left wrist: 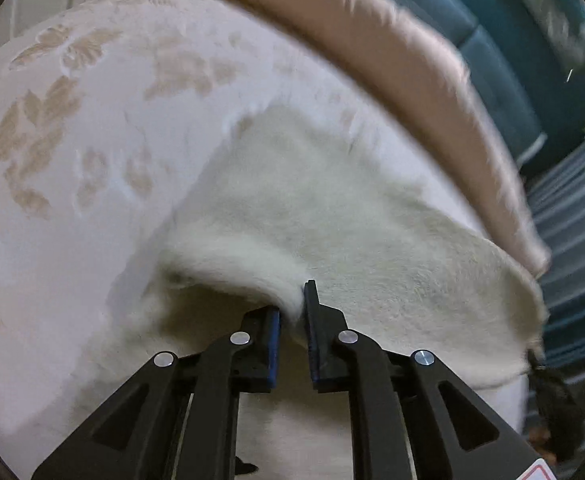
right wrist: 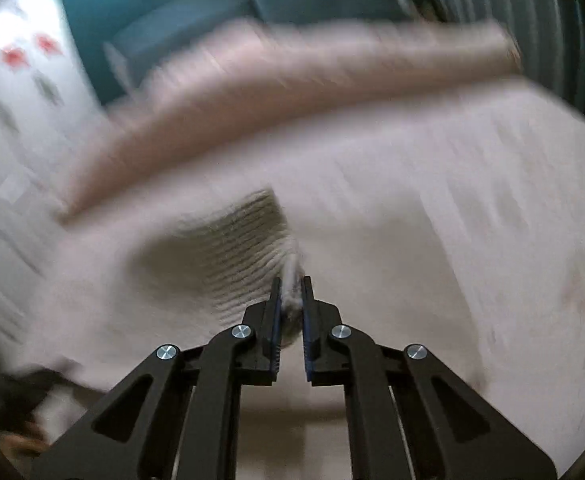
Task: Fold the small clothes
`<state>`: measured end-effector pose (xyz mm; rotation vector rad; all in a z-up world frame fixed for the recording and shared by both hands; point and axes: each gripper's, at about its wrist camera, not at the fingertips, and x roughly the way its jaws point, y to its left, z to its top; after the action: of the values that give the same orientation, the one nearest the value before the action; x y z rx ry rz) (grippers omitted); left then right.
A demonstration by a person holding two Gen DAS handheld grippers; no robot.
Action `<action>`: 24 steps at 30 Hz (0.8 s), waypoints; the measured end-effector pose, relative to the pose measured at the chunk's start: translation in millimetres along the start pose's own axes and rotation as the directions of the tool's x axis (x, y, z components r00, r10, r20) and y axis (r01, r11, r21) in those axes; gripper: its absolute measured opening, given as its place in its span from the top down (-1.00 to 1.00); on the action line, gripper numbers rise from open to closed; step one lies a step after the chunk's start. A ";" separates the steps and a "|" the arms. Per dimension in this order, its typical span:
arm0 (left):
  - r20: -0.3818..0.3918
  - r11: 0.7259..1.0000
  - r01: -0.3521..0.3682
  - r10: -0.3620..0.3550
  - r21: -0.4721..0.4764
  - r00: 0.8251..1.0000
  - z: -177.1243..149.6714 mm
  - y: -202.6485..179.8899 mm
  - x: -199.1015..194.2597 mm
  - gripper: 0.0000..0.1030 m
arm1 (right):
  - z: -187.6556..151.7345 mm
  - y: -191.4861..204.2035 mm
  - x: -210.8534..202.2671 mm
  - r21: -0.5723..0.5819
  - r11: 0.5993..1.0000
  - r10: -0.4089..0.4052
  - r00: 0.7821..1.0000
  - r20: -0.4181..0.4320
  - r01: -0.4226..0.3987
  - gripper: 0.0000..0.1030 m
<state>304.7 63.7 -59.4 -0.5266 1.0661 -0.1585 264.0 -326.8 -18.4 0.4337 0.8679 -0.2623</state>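
A small cream fuzzy garment is lifted over a pale bedspread with tan leaf patterns. My left gripper is shut on a bunched edge of the garment, which spreads forward and to the right from the fingers. In the blurred right wrist view, my right gripper is shut on another edge of the same garment, whose ribbed knit hangs to the left of the fingers. The garment's far side is hidden.
A long pink-beige bolster lies along the bed's far edge and also shows in the right wrist view. Beyond it is teal furniture and a striped surface. The other gripper shows dark at right.
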 end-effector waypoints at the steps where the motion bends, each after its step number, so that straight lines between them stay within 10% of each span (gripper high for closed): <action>1: -0.021 1.000 -0.018 0.019 0.005 1.000 -6.9 0.8 8.9 0.80 | -11.2 -13.6 23.9 0.012 0.999 -0.040 0.995 -0.089 0.042 0.86; 9: 0.042 0.999 -0.001 0.003 -0.032 0.999 -7.3 17.7 -4.8 0.78 | -4.3 30.3 -34.1 0.012 0.999 -0.038 0.988 0.152 0.037 0.79; 12: 0.027 0.998 0.002 0.000 -0.057 1.000 -7.7 29.0 -2.8 0.76 | -2.7 108.7 -25.0 -0.130 0.978 0.175 0.982 0.069 -0.165 0.80; 15: 0.034 0.997 0.009 -0.006 -0.072 0.999 -12.0 33.0 -4.8 0.71 | -29.0 203.7 4.9 -0.267 0.886 0.361 0.925 -0.119 -0.380 0.80; 18: 0.028 0.999 -0.003 0.005 -0.054 1.000 -11.2 31.3 -5.8 0.71 | -55.2 259.2 44.7 -0.375 0.839 0.318 0.915 -0.250 -0.394 0.81; 24: 0.016 1.000 0.020 -0.019 -0.018 1.000 -10.0 37.1 -4.6 0.70 | -41.0 156.6 72.7 -0.282 0.911 0.249 0.947 -0.205 -0.301 1.00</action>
<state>289.1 94.2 -77.5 -0.5538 1.0477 -0.1616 343.1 -172.9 -57.8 0.2802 0.9782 0.1750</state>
